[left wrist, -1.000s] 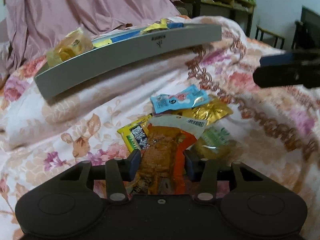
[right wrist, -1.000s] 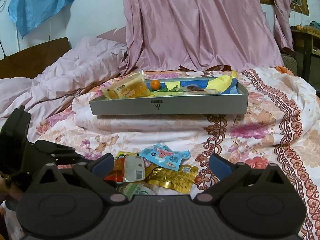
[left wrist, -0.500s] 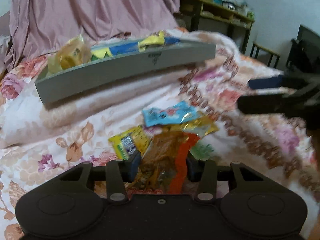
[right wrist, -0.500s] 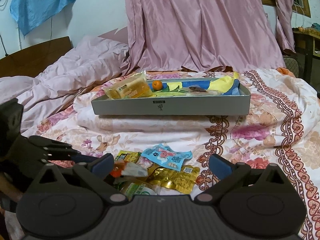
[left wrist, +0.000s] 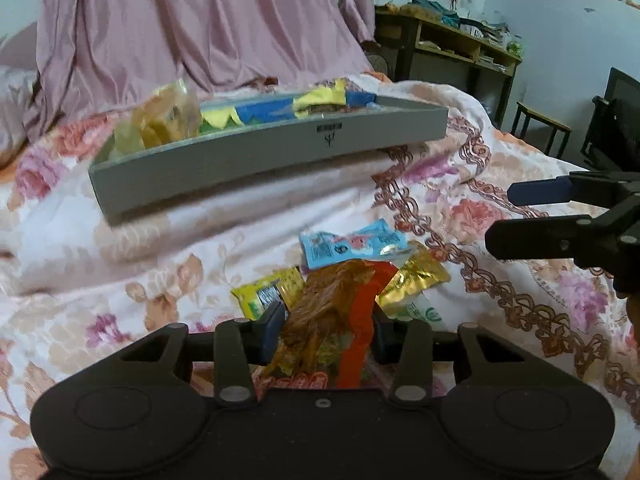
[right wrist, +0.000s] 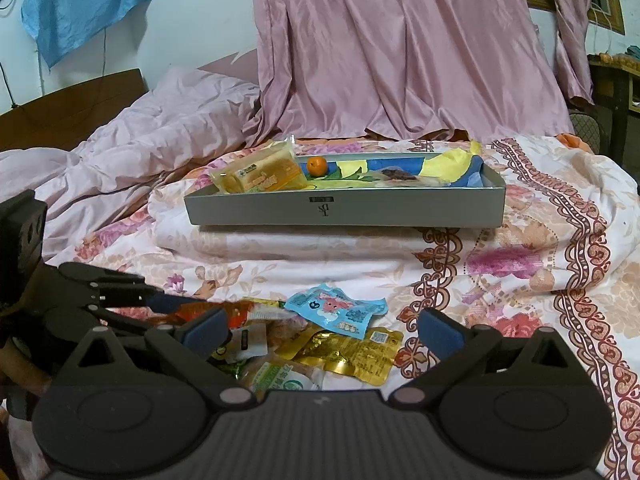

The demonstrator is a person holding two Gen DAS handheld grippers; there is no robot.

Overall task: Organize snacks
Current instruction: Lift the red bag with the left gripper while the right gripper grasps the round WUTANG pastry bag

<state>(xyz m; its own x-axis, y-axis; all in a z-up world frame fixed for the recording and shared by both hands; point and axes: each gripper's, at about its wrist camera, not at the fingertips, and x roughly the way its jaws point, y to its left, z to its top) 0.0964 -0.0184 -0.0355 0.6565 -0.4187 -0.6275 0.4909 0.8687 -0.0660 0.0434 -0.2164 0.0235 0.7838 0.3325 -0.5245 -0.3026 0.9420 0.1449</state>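
Observation:
My left gripper [left wrist: 326, 328] is shut on an orange snack packet [left wrist: 336, 304], held just above the heap of loose snacks on the floral bedspread. In that heap lie a blue packet [left wrist: 352, 242], a gold packet [left wrist: 416, 282] and a yellow packet [left wrist: 268, 294]. In the right wrist view my right gripper [right wrist: 320, 330] stands open over the same heap, above the blue packet [right wrist: 336, 310] and gold packet [right wrist: 352, 354]. The left gripper [right wrist: 160, 304] shows at its left with the orange packet. A grey tray [right wrist: 344, 210] farther back holds a yellow bread pack [right wrist: 260, 174] and an orange fruit [right wrist: 317, 166].
The bed is covered by a floral spread [right wrist: 540, 260] with a crumpled pink quilt [right wrist: 132, 148] at the left. A pink curtain [right wrist: 400, 48] hangs behind the tray. A wooden desk [left wrist: 448, 52] and a chair [left wrist: 540, 128] stand at the right.
My left gripper has lifted the orange packet off the heap and tilted upward, so the tray sits lower in its view. The right gripper has stayed open in place.

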